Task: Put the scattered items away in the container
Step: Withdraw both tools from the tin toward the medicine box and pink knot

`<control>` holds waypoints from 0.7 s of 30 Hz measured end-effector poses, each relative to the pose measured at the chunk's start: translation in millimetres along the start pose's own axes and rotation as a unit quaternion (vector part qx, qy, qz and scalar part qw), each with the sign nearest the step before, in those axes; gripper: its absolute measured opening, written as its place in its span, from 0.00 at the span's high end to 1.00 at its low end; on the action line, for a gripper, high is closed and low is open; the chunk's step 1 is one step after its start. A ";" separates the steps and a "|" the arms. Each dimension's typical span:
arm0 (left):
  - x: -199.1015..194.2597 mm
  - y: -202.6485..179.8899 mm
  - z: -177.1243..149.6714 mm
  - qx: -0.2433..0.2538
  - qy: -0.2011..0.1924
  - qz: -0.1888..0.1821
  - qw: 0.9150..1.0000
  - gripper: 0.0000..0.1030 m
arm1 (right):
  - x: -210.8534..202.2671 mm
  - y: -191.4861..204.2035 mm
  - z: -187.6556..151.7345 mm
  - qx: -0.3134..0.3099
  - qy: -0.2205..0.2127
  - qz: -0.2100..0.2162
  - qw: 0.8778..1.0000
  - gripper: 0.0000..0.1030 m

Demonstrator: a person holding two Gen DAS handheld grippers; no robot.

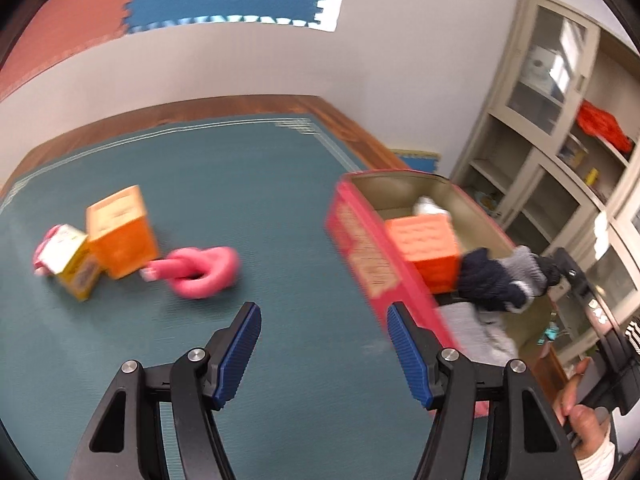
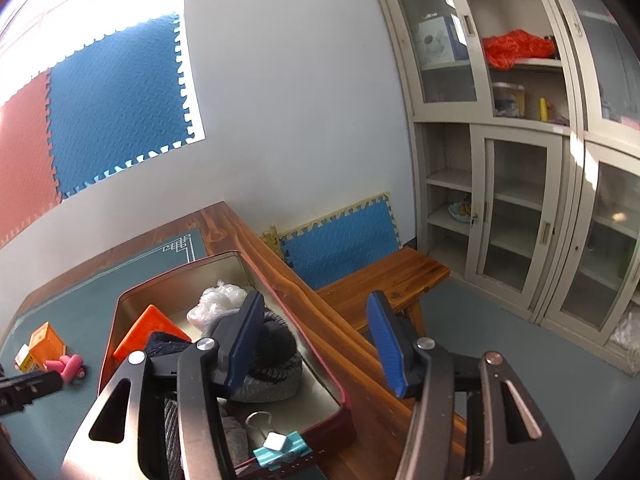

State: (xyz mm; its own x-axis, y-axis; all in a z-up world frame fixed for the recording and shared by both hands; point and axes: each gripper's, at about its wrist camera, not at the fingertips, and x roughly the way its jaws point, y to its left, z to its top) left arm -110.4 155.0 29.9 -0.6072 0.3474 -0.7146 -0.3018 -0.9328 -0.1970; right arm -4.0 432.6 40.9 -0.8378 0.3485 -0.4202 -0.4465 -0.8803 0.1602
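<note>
On the green-matted counter (image 1: 240, 200), all places taken from the red rectangular tin container (image 1: 360, 248), listed left to right.

1. Small yellow cardboard box (image 1: 74, 266), farthest left of the container, with something pink behind it, blurred. Judged light and stiff; take it across two flat opposite faces.
2. Taller orange cardboard carton (image 1: 120, 232), touching the yellow box on its container side. Judged light, rigid, crushable if squeezed hard; grip the narrow sides, mid-height.
3. Pink soft tube tied in a knot (image 1: 200, 272), just beside the orange carton, still well left of the container. Judged soft, light and springy; pinch through the thick of the knot, not the loose end.
4. Left tool (image 1: 324, 356), over the mat between the knot and the container, released, pads spread, grasping nothing.
5. Container interior: orange flat box (image 2: 148, 332), crumpled clear plastic bag (image 2: 218, 300), dark and grey knitted cap (image 2: 272, 356), teal binder clip (image 2: 278, 450) at the near rim. These appear already stowed.
6. Right tool (image 2: 316, 344), above the container's right side and the counter edge, released, empty.

Three items remain outside, by this count.
</note>
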 end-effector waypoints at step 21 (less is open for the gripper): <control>-22.1 134.6 -1.2 -0.073 -0.010 0.089 0.993 0.35 | -33.3 144.8 6.0 -0.088 0.068 0.191 0.975 0.26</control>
State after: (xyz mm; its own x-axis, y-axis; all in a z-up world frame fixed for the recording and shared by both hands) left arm -136.8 21.6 18.4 -0.6557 0.1763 -0.7342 -0.0801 -0.9831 -0.1645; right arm -42.6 295.4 83.5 -0.8776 -0.0512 -0.4766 -0.0391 -0.9833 0.1776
